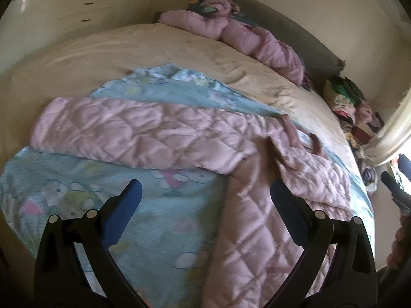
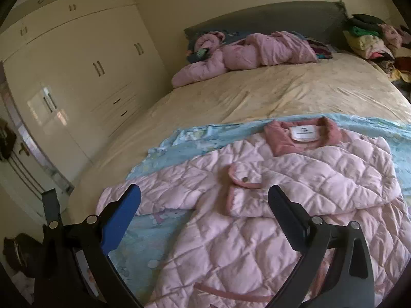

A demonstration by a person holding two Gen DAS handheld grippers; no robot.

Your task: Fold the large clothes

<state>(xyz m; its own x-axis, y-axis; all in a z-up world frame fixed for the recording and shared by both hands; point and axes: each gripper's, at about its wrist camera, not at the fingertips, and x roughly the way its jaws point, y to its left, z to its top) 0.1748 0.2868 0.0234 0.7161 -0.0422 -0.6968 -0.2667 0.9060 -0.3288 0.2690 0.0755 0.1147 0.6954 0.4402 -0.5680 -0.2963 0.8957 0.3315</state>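
While both tools hang above the bed, here is how things lie.

Garment: a pink quilted jacket (image 2: 269, 205) spread on a blue cartoon-print blanket (image 2: 164, 148) over the cream bedspread (image 2: 257, 92), collar (image 2: 303, 136) toward the headboard.

Long axis: the body runs from collar down toward the foot of the bed; one sleeve (image 1: 133, 131) stretches out sideways across that line, while another part, with a snap cuff (image 2: 244, 179), is already laid over the chest.

Left gripper (image 1: 205, 197): jaws spread wide, holding nothing, above blanket and jacket hem, with the outstretched sleeve just ahead of it.

Right gripper (image 2: 205, 200): jaws spread wide, empty, over the jacket's middle, the cuff near its tips.

Nearer hand: the left one, I'd judge, for the loose sleeve.

Right view only: collar label, folded cuff, wardrobe (image 2: 77, 64).

Left view only: the sleeve's full length, though blurred.

Elsewhere: another pink jacket (image 2: 244, 51) by the pillows; a clothes heap (image 2: 372, 41) well apart.
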